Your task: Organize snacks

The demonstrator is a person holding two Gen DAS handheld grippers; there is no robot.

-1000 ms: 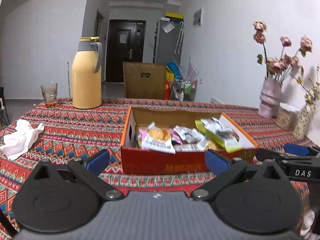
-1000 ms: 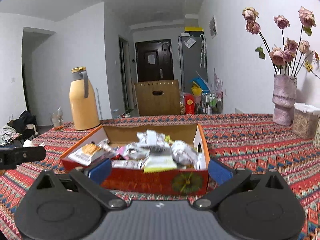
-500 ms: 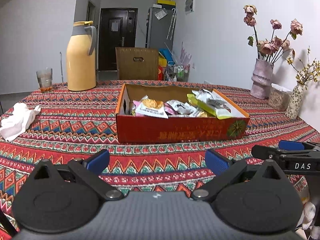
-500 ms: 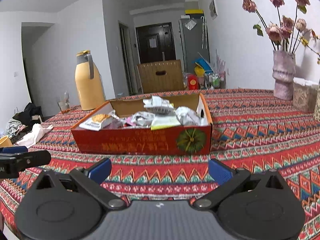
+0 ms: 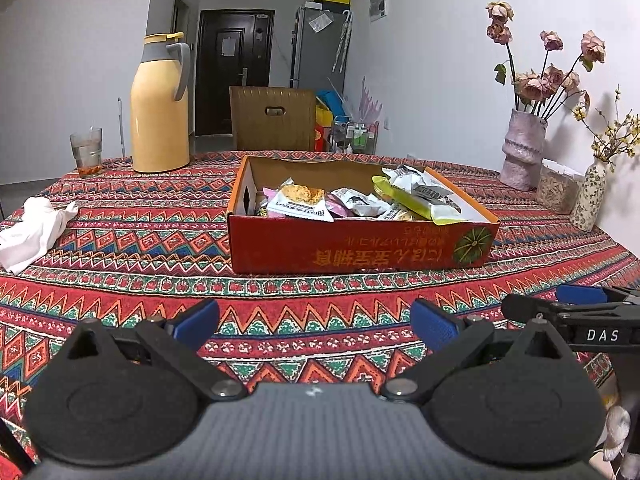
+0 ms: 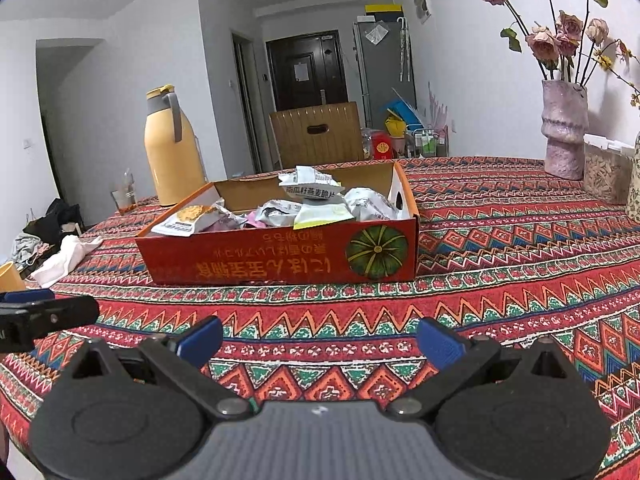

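Observation:
A red cardboard box with a pumpkin picture sits mid-table, filled with several snack packets. My left gripper hovers open over the patterned cloth, well short of the box, nothing between its blue pads. My right gripper is likewise open and empty, back from the box's front wall. In the left wrist view, the right gripper's tip shows at the right edge. The left gripper's tip shows at the left edge of the right wrist view.
A yellow thermos and a glass stand at the back left, a crumpled white cloth lies at the left. A pink vase of dried roses, a jar and a small vase line the right edge.
Both grippers have drawn back from the box toward the near table edge and lifted slightly; the box now looks smaller and farther. Both stayed open.

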